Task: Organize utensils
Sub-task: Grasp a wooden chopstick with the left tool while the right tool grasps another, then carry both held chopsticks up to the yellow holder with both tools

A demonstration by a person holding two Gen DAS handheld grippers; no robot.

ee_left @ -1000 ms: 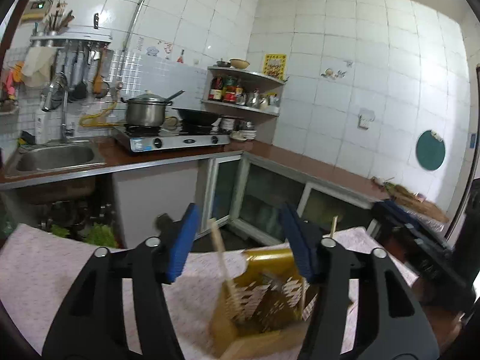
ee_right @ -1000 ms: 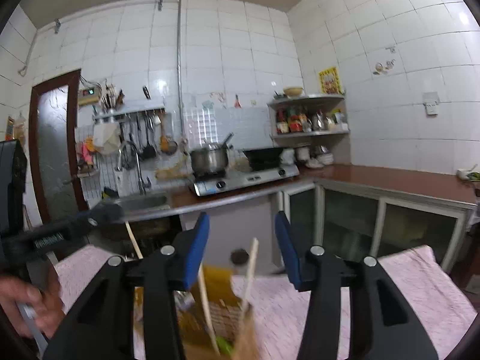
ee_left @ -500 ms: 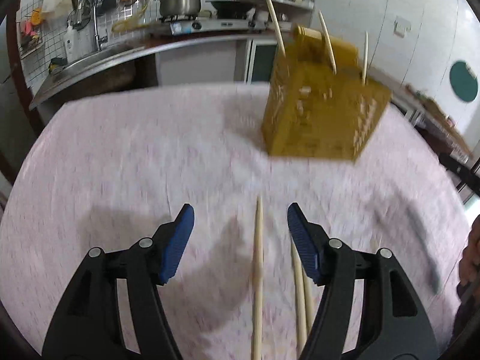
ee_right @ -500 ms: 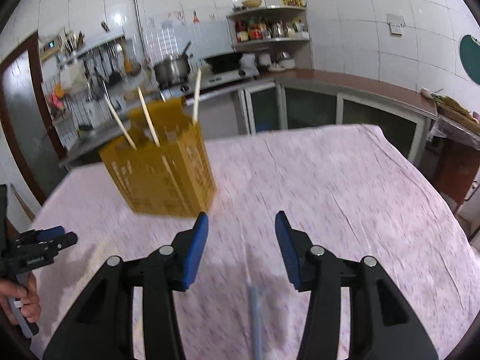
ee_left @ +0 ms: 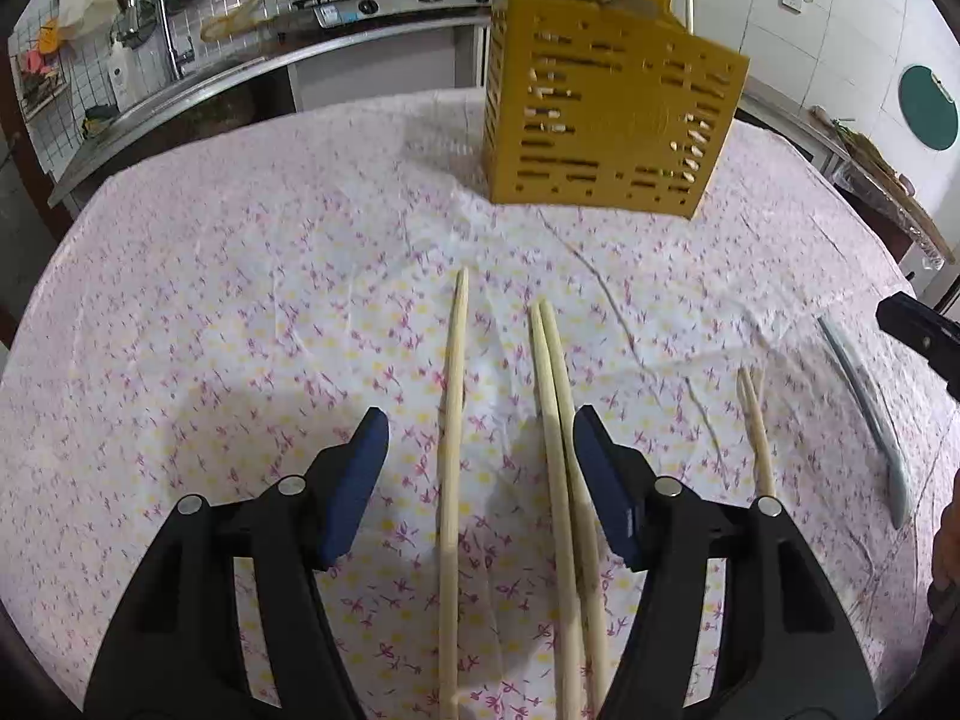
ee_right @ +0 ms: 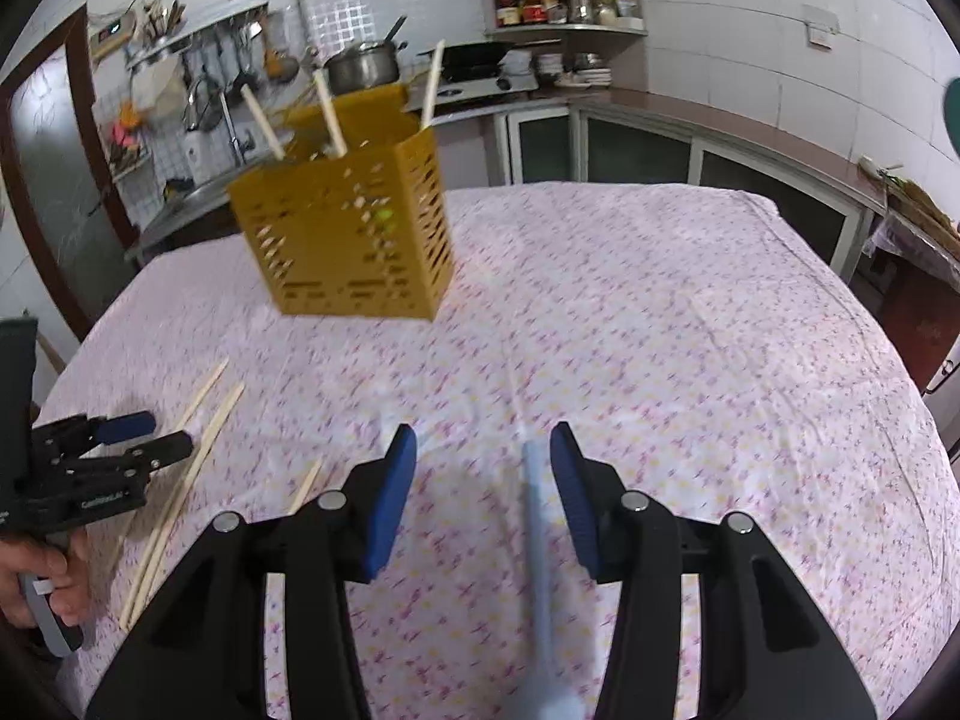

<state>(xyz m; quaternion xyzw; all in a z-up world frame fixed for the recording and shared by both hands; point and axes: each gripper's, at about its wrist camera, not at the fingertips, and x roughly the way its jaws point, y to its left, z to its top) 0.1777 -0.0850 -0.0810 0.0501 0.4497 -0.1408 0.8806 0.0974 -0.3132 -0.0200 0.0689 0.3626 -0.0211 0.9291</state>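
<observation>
Centrally on the table (ee_left: 240, 300) stands the yellow utensil holder (ee_left: 606, 120). Nearer, three chopsticks (ee_left: 555, 420) lie between the left gripper's (ee_left: 480, 450) spread fingers; a pale blue spoon (ee_right: 537, 540) lies between the right gripper's (ee_right: 483, 480) spread fingers, untouched.

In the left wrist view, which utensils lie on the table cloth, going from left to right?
Single chopstick → pair of chopsticks lying side by side → short chopstick → pale blue utensil near the right edge.

chopsticks (ee_left: 450, 480) cut off below
</observation>
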